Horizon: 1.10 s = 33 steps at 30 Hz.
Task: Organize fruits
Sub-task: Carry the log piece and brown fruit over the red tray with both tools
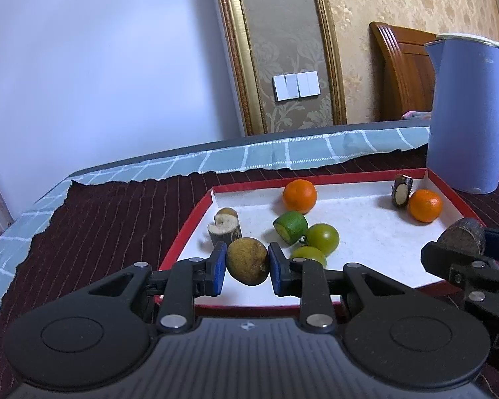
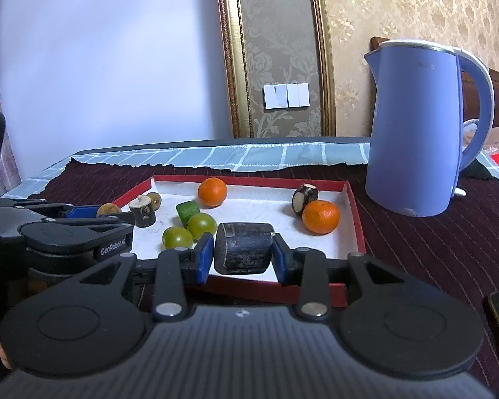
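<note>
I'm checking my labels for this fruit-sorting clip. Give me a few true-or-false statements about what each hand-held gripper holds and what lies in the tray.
1. The left hand-held gripper is shut on a round brown fruit. True.
2. The right hand-held gripper is empty. False: it is shut on a dark cylinder piece.
3. Two oranges lie in the red-rimmed tray. True.
4. The blue kettle stands inside the tray. False: it stands on the cloth beside it.

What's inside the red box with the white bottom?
In the red box: two oranges, two green fruits, a cut green piece and dark cane chunks. The grippers and their held pieces cover the near edge.
</note>
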### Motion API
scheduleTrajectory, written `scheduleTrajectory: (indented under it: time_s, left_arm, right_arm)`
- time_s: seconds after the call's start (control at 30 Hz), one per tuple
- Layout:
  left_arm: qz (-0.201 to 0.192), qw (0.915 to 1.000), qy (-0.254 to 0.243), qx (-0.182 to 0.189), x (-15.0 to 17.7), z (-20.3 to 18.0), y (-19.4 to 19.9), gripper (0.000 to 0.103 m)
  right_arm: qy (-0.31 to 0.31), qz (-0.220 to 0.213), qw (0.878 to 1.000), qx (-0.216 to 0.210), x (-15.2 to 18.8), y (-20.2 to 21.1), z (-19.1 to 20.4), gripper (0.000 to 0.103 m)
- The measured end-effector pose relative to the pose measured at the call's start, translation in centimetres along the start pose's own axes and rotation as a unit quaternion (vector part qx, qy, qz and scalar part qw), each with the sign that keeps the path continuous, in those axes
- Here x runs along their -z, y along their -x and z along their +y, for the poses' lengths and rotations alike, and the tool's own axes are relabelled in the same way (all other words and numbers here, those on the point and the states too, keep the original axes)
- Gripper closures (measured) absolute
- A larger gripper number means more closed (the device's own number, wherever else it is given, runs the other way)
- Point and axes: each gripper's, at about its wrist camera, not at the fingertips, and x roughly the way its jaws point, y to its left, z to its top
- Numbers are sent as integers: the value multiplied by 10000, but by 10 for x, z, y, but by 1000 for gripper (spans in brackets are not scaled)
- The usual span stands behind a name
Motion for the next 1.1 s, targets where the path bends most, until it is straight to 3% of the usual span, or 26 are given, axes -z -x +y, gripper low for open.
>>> scheduleTrajectory:
  time_s: [0.47, 1.1]
  left_arm:
    - [-199, 9994, 49, -293, -14, -4, -34, 77]
    - [-268, 9990, 191, -304, -20, -3, -55, 77]
  right_arm:
    - [-69, -143, 9999, 56, -16, -32, -8, 69]
    - [-199, -130, 9994, 232, -15, -63, -19, 69]
